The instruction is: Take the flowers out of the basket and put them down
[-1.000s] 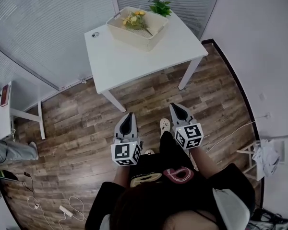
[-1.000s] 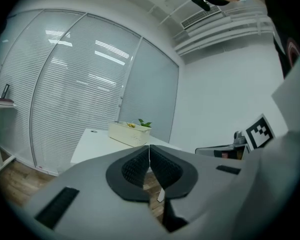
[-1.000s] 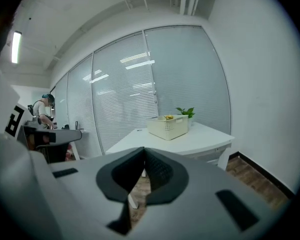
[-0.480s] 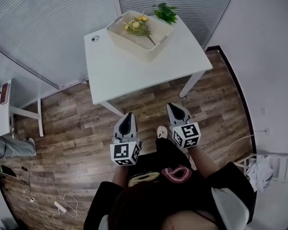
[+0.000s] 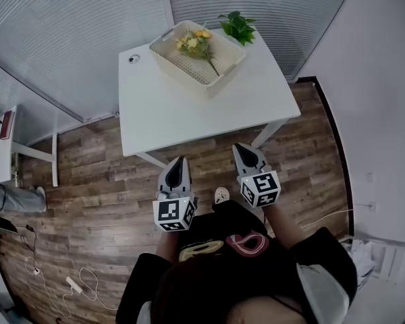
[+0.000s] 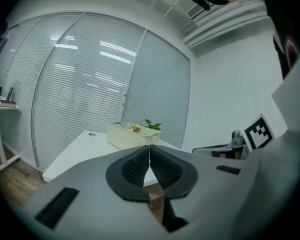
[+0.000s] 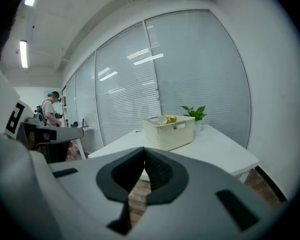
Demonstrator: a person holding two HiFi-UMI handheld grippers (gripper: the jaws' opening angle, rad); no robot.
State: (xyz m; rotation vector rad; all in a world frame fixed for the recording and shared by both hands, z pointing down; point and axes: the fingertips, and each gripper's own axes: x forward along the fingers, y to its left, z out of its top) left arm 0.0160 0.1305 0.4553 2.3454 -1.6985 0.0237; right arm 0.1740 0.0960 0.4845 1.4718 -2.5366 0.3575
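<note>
Flowers [image 5: 194, 44], yellow with green stems, lie inside the cream perforated basket [image 5: 219, 79] at the far corner of the white table [image 5: 182, 113], in the upper middle of the head view, with a potted plant [image 5: 238, 27] just beside the basket at its upper right. The left gripper [image 5: 180, 160] and right gripper [image 5: 242, 148] are side by side at the table's near edge, well apart from the basket, each with jaws pressed together on nothing
</note>
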